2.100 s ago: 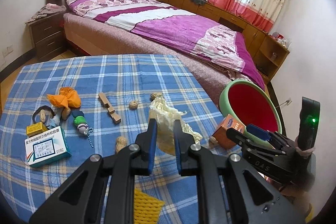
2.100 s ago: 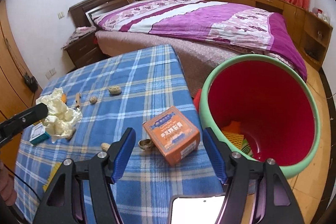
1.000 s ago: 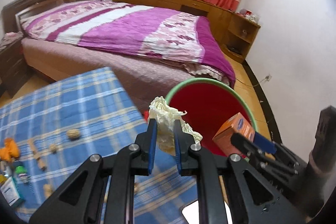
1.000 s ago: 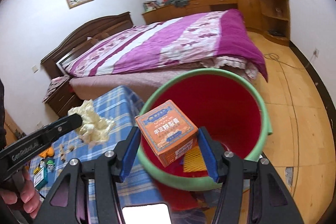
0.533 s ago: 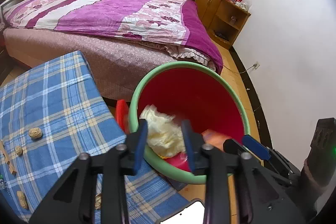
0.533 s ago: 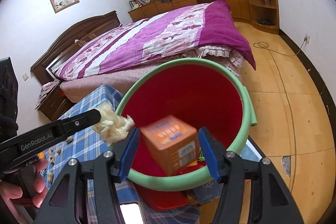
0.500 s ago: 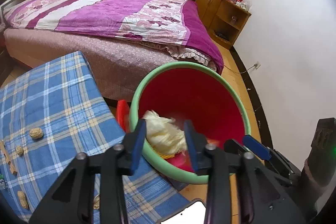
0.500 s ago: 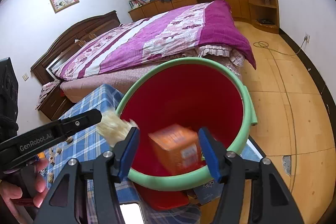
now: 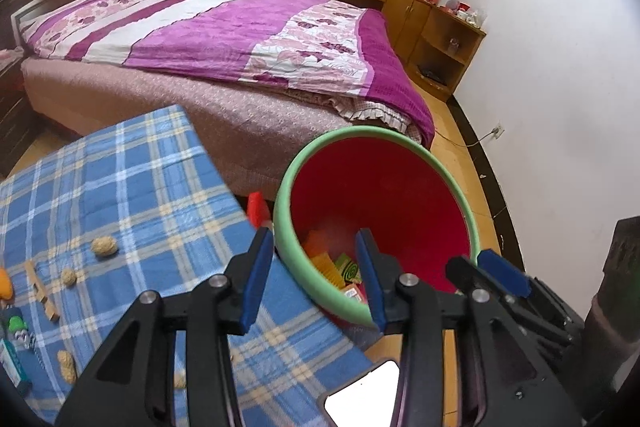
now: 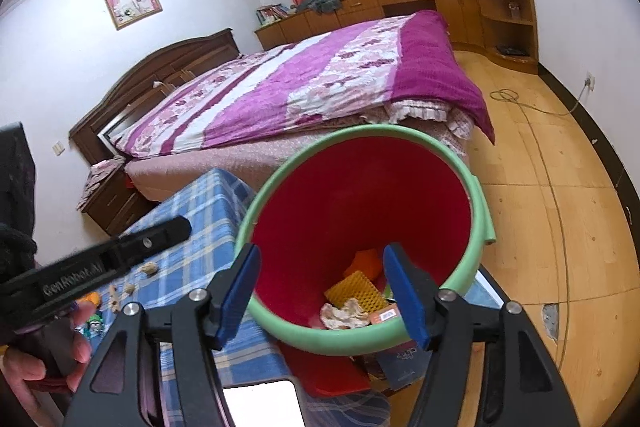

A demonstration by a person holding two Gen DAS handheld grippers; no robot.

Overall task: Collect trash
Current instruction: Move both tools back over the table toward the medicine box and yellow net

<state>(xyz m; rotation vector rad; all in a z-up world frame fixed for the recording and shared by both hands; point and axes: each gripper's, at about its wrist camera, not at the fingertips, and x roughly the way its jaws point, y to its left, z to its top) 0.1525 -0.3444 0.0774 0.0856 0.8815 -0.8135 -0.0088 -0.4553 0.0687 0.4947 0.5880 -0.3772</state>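
A red bin with a green rim (image 9: 372, 135) (image 10: 480, 203) stands on the floor beside the table. Inside lie a crumpled cream paper wad (image 10: 346, 313), an orange box (image 10: 382, 315), a yellow foam net (image 10: 354, 291) and other scraps. My left gripper (image 9: 316, 267) is open and empty over the bin's near-left rim. My right gripper (image 10: 322, 291) is open and empty above the bin's near rim. The right gripper also shows at the right of the left wrist view (image 9: 492, 271).
The blue plaid table (image 9: 120, 187) holds walnuts (image 9: 104, 246), peanuts (image 9: 66, 367), a wooden piece (image 9: 40, 293), an orange item and boxes at its left edge. A purple bed (image 9: 240, 39) lies behind. Wooden floor (image 10: 560, 207) with a cable lies right of the bin.
Both grippers carried their loads from the table over the bin and opened. The paper wad and the orange box dropped into the bin. Both grippers are now wide open.
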